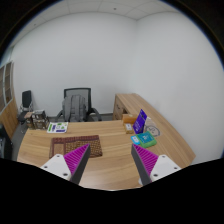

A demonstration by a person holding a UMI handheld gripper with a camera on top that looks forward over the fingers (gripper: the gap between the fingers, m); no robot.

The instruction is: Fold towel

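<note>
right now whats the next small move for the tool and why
Probably bring the tool down and forward toward the brown towel on the desk. Its fingers are open with nothing between them, and the towel lies flat just beyond them, untouched.

A brown checked towel point(74, 145) is lying on the light wooden table point(105, 160). The fingers' point(109, 163) pads point(77, 156) are showing magenta, and the office chair point(76, 105) is showing grey.

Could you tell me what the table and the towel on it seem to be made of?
The table looks like light wood or wood-look laminate: pale tan, smooth, faintly glossy. The towel looks like dark brownish woven cloth, matte, lying flat. The open gripper hovers above, holding nothing.
</note>
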